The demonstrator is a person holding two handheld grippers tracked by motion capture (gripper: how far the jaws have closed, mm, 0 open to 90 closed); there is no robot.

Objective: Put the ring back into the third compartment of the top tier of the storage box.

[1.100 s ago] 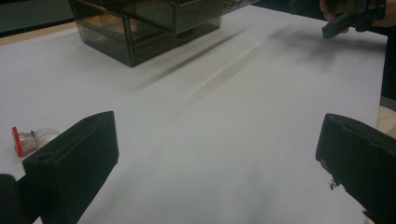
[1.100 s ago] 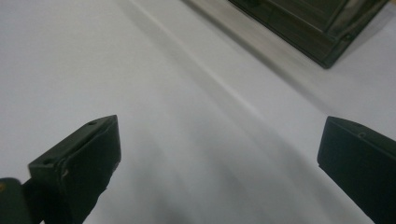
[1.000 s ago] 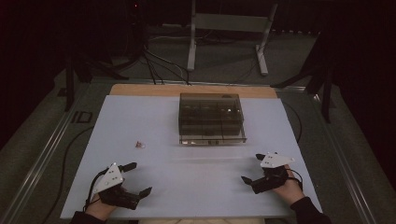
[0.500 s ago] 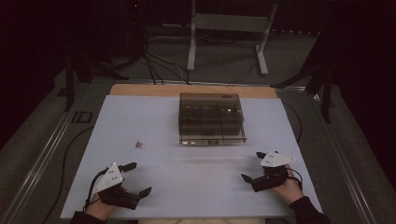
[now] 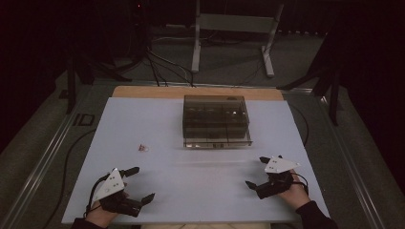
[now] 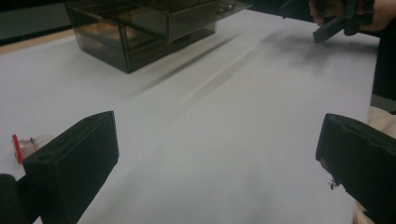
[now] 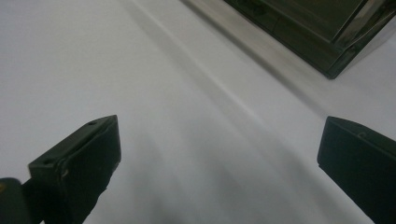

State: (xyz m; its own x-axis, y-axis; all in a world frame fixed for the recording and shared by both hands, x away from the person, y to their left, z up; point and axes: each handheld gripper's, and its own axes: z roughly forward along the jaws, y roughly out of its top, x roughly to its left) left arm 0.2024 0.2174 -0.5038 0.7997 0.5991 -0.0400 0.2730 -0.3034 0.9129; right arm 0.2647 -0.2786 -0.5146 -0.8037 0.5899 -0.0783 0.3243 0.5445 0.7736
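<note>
I held my left gripper low over the near left part of the worktop, its jaws spread wide with nothing between them. My right gripper sat over the near right part, well apart from the left one, and its jaws were likewise wide open and held nothing.

The nearest thing to my left gripper was a small clear piece with a red end, lying flat on the white surface, farther from me than that gripper and apart from it. In the left gripper view it showed just beyond my left-hand jaw, partly hidden behind it; I could not tell what it was.

A smoky see-through box with inner compartments stood at the middle of the worktop toward the far edge, well apart from both grippers. In the left gripper view the box lay ahead to the upper left, and my other hand with its gripper showed at the upper right. In the right gripper view one corner of the box showed at the upper right, with bare white surface between my jaws.
</note>
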